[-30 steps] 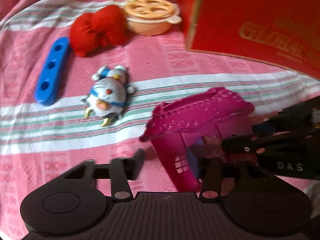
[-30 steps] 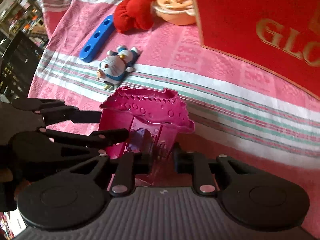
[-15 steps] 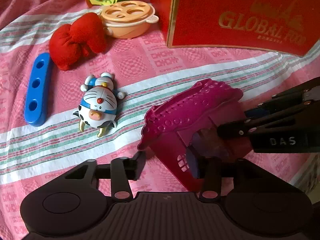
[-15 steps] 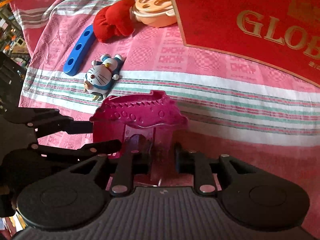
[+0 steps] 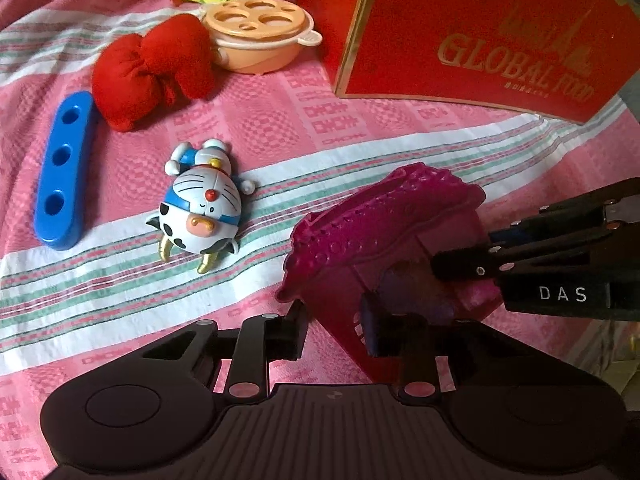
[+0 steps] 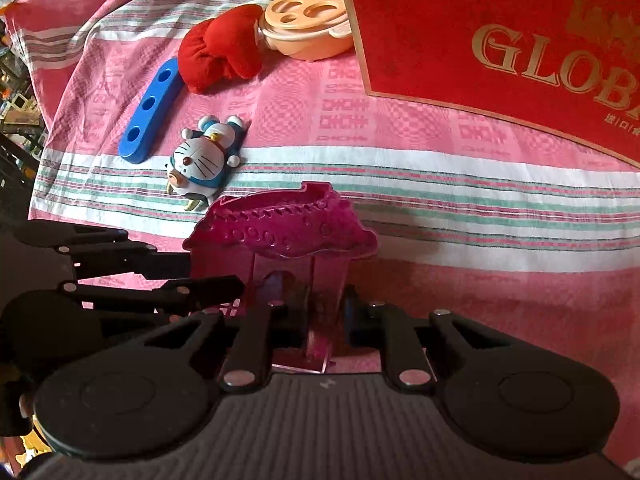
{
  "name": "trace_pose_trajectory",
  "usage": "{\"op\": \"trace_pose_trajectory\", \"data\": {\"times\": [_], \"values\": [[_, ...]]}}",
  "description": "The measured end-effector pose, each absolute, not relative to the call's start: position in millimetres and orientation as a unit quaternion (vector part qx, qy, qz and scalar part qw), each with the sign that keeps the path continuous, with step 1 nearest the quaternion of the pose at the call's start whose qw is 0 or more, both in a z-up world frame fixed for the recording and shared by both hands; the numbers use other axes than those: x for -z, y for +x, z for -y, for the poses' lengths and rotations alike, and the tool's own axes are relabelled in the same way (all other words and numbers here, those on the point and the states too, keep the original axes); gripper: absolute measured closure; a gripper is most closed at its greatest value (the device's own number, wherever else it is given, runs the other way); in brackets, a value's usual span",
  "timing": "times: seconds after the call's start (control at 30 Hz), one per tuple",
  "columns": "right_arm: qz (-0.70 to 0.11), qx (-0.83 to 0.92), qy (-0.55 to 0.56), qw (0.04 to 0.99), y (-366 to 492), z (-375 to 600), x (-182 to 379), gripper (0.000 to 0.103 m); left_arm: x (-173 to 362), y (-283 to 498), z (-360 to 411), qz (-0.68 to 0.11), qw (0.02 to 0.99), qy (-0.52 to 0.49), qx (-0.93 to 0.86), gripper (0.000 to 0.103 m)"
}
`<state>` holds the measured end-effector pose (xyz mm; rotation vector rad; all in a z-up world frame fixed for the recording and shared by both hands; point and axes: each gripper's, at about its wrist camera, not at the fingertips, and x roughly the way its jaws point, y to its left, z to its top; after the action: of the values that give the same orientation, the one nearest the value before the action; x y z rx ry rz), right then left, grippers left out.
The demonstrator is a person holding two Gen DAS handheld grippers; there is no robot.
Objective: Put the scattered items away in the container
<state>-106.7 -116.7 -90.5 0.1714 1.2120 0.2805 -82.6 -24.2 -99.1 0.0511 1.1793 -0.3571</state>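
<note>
Pink striped cloth (image 5: pixel 360 128) covers the surface, with a red box (image 5: pixel 480 28) standing at the back. Near the front, a magenta toy house (image 5: pixel 384 232) is pinched from two sides. The right gripper (image 6: pixel 316 320) clamps a thin wall of the house. The left gripper (image 5: pixel 334 330) has just been closing, and its pads now straddle and press the house's corner wall. Well apart on the left lie a Doraemon figure (image 5: pixel 200 212), blue bar (image 5: pixel 64 168), red bow (image 5: pixel 152 68) and orange pot (image 5: pixel 260 40).
</note>
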Motion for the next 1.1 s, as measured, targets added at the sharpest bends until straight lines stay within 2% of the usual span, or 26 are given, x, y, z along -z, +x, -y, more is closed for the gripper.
{"op": "trace_pose_trajectory", "data": {"times": [0.1, 0.2, 0.23, 0.3, 0.33, 0.37, 0.4, 0.47, 0.53, 0.6, 0.87, 0.97, 1.1], "values": [[-0.568, -0.129, 0.068, 0.810, -104.9, 111.9, 88.8, 0.082, 97.2, -84.2, 28.1, -0.549, 0.817, 0.039, 0.175, 0.070], [-0.572, -0.125, 0.068, 0.808, -100.0, 111.1, 89.2, 0.079, 96.7, -86.1, 31.4, -0.549, 0.814, 0.045, 0.184, 0.052], [-0.574, -0.125, 0.069, 0.806, -97.4, 110.5, 89.6, 0.078, 98.1, -86.9, 32.6, -0.553, 0.811, 0.045, 0.184, 0.039], [-0.581, -0.127, 0.063, 0.801, -94.1, 108.3, 91.6, 0.075, 100.1, -91.1, 34.4, -0.552, 0.813, 0.042, 0.181, 0.035], [-0.581, -0.129, 0.057, 0.802, -93.8, 107.0, 91.5, 0.076, 99.9, -92.4, 35.8, -0.549, 0.814, 0.044, 0.183, 0.048], [-0.578, -0.132, 0.052, 0.804, -93.9, 106.1, 90.4, 0.077, 98.9, -92.7, 35.9, -0.547, 0.815, 0.042, 0.187, 0.055], [-0.576, -0.134, 0.047, 0.805, -93.9, 105.4, 89.3, 0.077, 98.9, -91.3, 35.5, -0.552, 0.813, 0.033, 0.184, 0.056], [-0.579, -0.138, 0.046, 0.802, -93.1, 107.2, 88.8, 0.078, 98.0, -88.7, 32.0, -0.555, 0.814, 0.021, 0.172, 0.069], [-0.580, -0.142, 0.050, 0.801, -93.1, 110.5, 87.1, 0.079, 94.8, -84.9, 25.3, -0.559, 0.813, 0.000, 0.163, 0.076], [-0.578, -0.146, 0.053, 0.801, -93.1, 112.0, 84.6, 0.084, 91.4, -81.9, 20.6, -0.558, 0.815, -0.007, 0.157, 0.081], [-0.557, -0.157, 0.039, 0.815, -89.4, 107.8, 71.2, 0.085, 75.7, -71.8, 20.1, -0.542, 0.831, -0.005, 0.125, 0.084], [-0.552, -0.156, 0.042, 0.818, -86.9, 110.9, 67.7, 0.090, 70.7, -68.0, 14.7, -0.542, 0.831, -0.012, 0.122, 0.092], [-0.541, -0.151, 0.043, 0.826, -84.8, 111.6, 59.7, 0.091, 65.2, -69.2, 14.0, -0.536, 0.836, -0.012, 0.121, 0.092]]}}
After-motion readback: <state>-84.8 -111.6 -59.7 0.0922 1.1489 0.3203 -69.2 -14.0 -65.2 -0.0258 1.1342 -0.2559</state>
